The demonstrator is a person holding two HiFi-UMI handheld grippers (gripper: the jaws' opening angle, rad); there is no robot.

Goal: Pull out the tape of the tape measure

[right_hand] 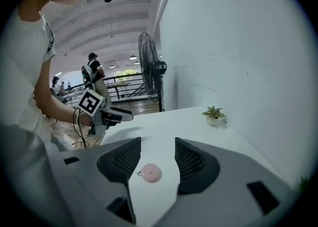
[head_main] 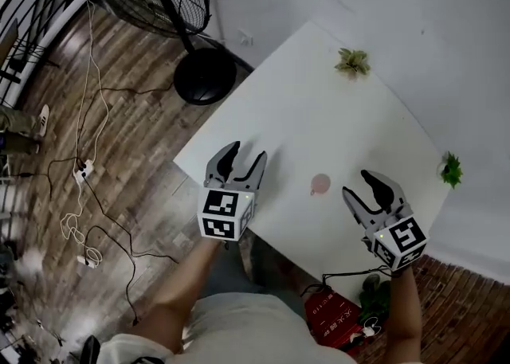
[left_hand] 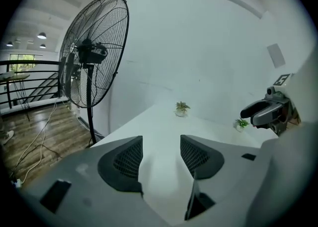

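On the white table [head_main: 319, 107], a round pink tape measure [head_main: 320, 185] lies untouched between the left claw [head_main: 245, 153] and right claw [head_main: 358, 182], both open and empty

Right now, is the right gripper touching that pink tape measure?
Apart. Head view shows bare table between the tape measure and the right gripper.

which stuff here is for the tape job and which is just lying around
For the job: tape measure; left gripper and right gripper, both open.

Lying about: far plant, right plant, fan, floor cables, red bag.
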